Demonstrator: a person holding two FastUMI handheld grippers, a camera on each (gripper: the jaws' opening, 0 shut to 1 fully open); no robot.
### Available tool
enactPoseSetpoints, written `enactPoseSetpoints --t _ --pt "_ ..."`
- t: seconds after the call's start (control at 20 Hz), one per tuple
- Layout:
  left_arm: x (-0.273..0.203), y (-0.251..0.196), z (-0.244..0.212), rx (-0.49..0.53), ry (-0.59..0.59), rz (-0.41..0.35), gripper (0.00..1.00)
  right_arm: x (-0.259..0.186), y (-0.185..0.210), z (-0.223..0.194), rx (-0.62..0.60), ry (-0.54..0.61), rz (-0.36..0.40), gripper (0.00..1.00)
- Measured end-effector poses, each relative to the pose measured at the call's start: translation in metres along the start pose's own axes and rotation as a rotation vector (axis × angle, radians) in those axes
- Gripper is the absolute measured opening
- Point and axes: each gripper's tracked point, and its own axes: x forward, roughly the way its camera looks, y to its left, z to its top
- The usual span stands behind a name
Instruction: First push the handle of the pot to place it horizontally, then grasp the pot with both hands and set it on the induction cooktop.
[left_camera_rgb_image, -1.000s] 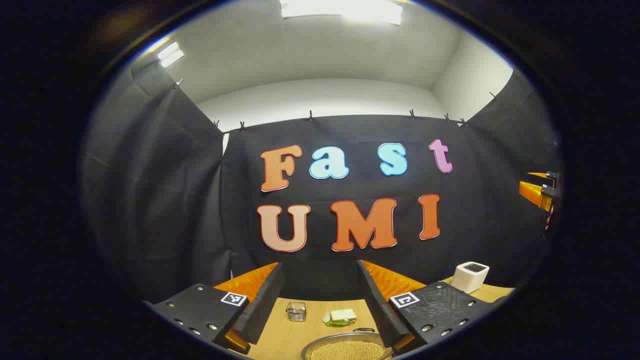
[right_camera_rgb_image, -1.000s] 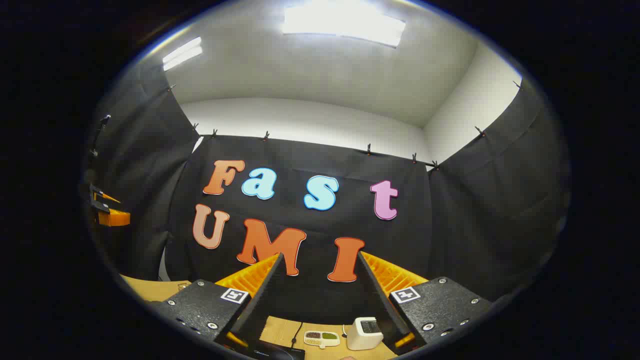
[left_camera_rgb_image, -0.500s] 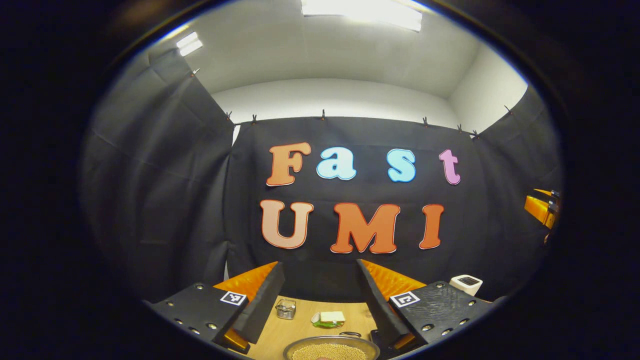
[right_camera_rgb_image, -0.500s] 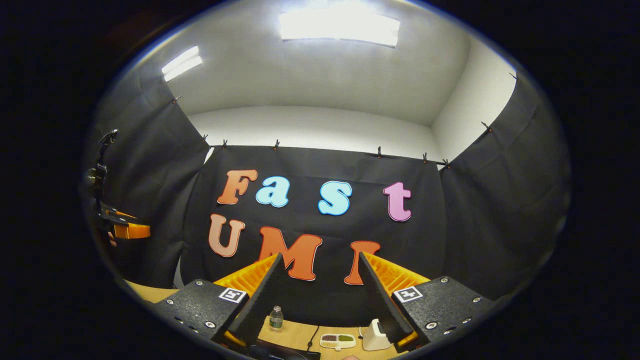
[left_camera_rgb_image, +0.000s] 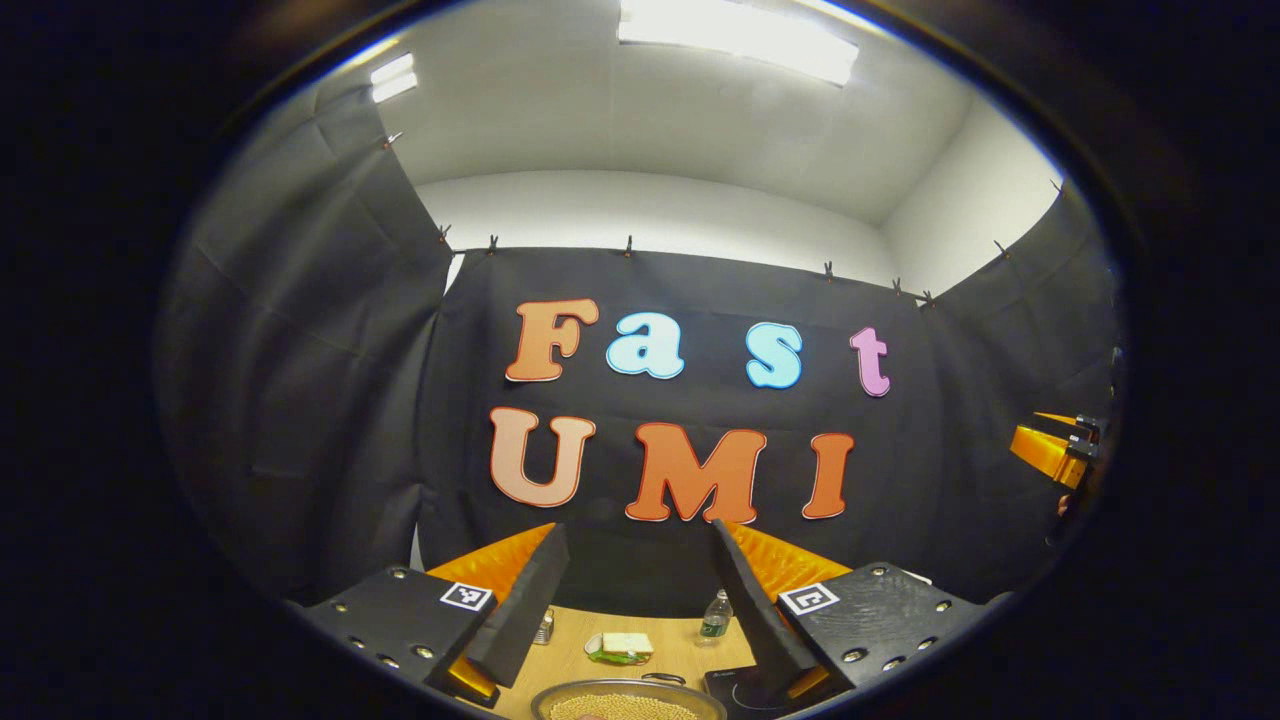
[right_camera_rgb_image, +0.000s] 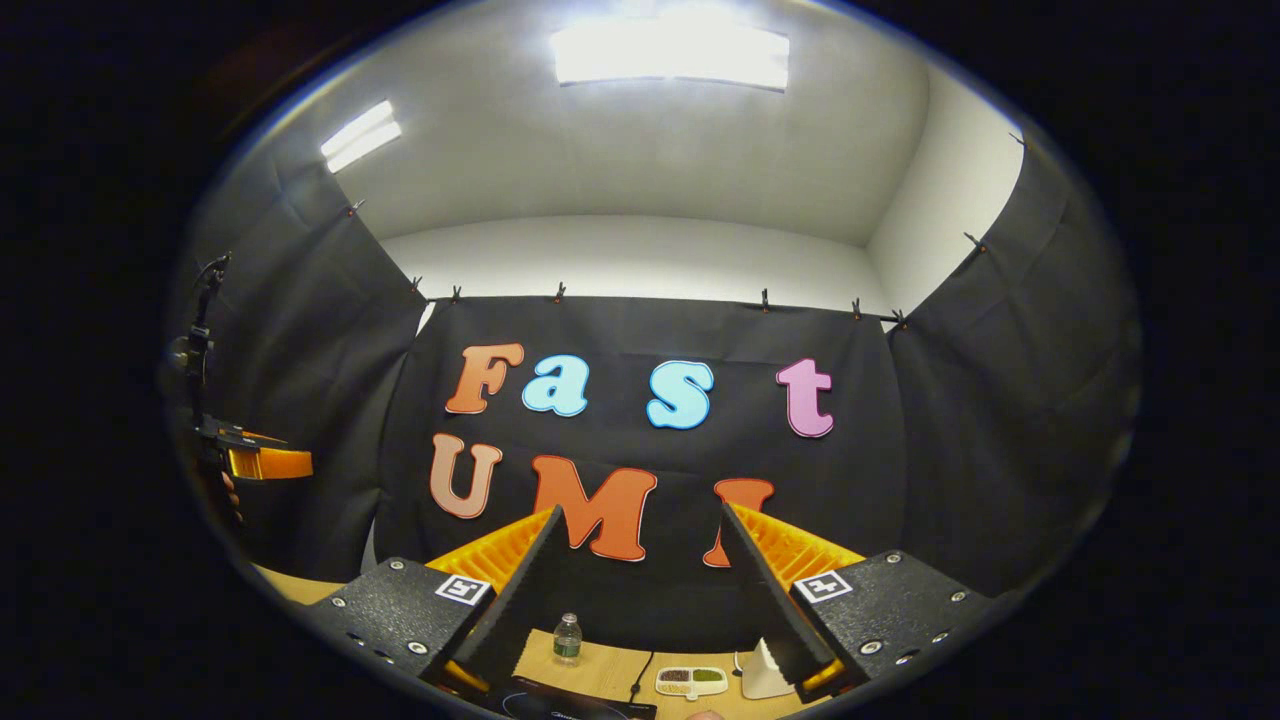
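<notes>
On the wooden table, the steel pot holds yellow beans; both tools gape.

Black cloth booth wall hangs from small clips, w/ white room wall above. Bright ceiling light panel up top. Light wooden table lies below & between the fingers.
</notes>
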Motion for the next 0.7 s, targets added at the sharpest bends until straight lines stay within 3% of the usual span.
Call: enactPoseSetpoints --t 0.35,0.7 --pt "-0.007 -0.02 -0.053 0.109 0.095 -0.069 0.88 -0.007 0.003 -0.028 0.019 0.025 0.011 0.95" --pt "-0.018 -0.021 -0.161 0.157 0.362 -0.107 0.89 -0.015 0.001 -0.059 0.024 0.059 0.013 0.95"
